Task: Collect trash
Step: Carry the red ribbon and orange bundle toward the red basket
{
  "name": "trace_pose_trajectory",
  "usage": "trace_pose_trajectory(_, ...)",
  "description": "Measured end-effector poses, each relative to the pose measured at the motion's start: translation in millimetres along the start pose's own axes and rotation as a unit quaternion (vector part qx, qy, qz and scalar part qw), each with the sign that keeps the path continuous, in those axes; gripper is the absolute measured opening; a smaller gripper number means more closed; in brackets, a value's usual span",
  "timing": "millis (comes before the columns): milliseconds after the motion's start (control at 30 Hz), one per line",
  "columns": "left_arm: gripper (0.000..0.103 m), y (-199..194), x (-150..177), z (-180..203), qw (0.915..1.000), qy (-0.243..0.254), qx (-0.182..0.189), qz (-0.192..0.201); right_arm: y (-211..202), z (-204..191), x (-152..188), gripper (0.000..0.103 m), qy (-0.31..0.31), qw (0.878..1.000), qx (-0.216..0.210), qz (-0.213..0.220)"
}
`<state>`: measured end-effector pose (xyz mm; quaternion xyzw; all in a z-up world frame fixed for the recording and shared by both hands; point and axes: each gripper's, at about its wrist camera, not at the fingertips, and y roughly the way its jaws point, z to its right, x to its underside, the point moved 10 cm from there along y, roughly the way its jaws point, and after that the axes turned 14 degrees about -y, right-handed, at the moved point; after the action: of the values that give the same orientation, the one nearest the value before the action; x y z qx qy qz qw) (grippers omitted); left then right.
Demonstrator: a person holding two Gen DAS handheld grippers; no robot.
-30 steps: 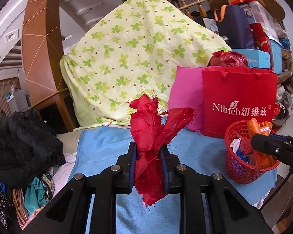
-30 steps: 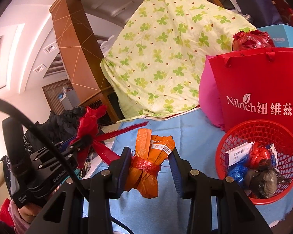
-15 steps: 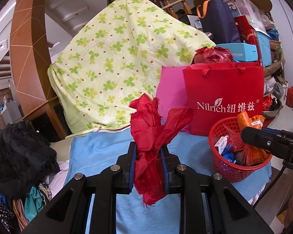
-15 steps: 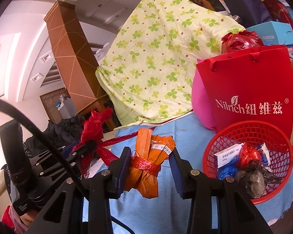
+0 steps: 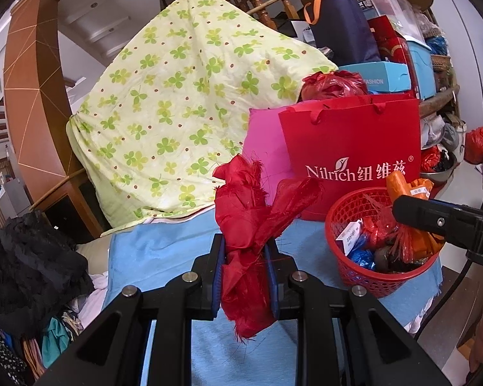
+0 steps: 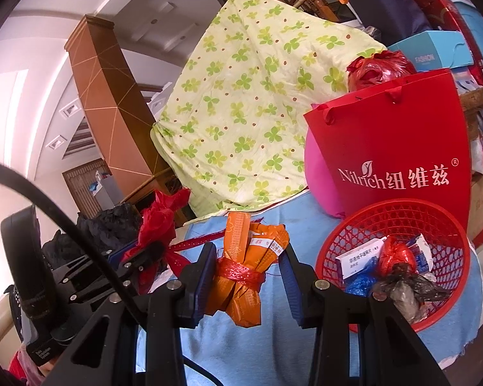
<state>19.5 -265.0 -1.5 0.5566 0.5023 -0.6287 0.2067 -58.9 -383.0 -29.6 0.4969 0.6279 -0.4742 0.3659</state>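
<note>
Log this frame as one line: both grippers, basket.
left gripper: shut on red rag | right gripper: orange bundle between fingers, grip unclear | red basket: part full
</note>
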Motion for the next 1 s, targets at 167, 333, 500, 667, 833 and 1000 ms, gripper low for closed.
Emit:
trace_pose_trajectory(167, 0.025, 0, 1, 8, 1.0, 0.008, 0.003, -0.001, -5, 8, -1, 0.043, 0.007, 1.0, 0.004, 0.006)
trace_pose_trajectory(333, 0.025, 1, 2, 17, 0.9999, 0.015, 0.006, -0.004, -10, 13, -1, 0.044, 0.014, 1.0, 0.007, 0.01)
trace_pose_trajectory(500, 0.025, 1, 4, 24, 0.9997, 0.021, 0.008, -0.006, -14, 18, -1, 0.044, 0.019, 1.0, 0.009, 0.013)
trace_pose_trajectory(667, 0.025, 2, 5, 31, 0.9995, 0.028, 0.011, -0.007, -18, 24, 0, 0.044, 0.026, 0.999, 0.012, 0.016)
trace_pose_trajectory(833, 0.025, 2, 6, 38, 0.9992, 0.036, 0.013, -0.01, -21, 31, 2, 0.044, 0.036, 0.999, 0.014, 0.018)
trace_pose_trajectory(1000, 0.025, 3, 9, 45, 0.9988, 0.044, 0.017, -0.013, -24, 38, 3, 0.044, 0.043, 0.999, 0.017, 0.02)
